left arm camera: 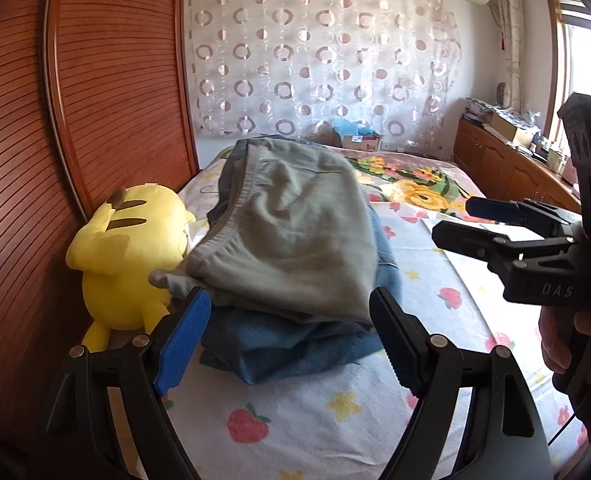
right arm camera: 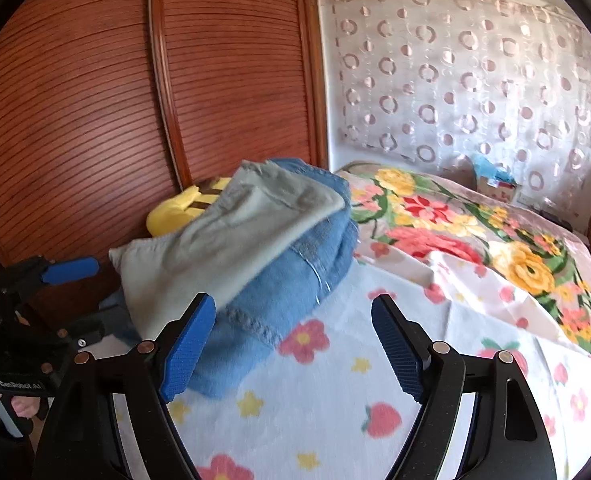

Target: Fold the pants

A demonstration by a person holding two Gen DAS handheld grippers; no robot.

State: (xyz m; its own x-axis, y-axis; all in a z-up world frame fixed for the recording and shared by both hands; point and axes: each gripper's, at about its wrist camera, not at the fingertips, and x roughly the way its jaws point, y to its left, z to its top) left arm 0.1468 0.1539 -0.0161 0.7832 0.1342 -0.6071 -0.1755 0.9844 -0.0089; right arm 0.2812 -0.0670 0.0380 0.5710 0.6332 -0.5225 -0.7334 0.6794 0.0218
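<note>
Grey-green pants (left arm camera: 287, 224) lie folded on top of folded blue jeans (left arm camera: 287, 348) in a pile on the bed. The same pile shows in the right wrist view, grey pants (right arm camera: 231, 236) over the jeans (right arm camera: 291, 292). My left gripper (left arm camera: 291, 332) is open and empty, its fingers either side of the pile's near edge. My right gripper (right arm camera: 295, 340) is open and empty, just to the right of the pile. The right gripper also shows at the right in the left wrist view (left arm camera: 455, 220), and the left gripper at the left in the right wrist view (right arm camera: 83, 292).
A yellow plush toy (left arm camera: 127, 256) lies left of the pile against the wooden wardrobe (left arm camera: 75, 120). The bed has a fruit-print sheet (right arm camera: 335, 400) and a floral blanket (right arm camera: 475, 232) beyond. A cardboard box (left arm camera: 361, 142) and a low cabinet (left arm camera: 507, 164) stand at the far side.
</note>
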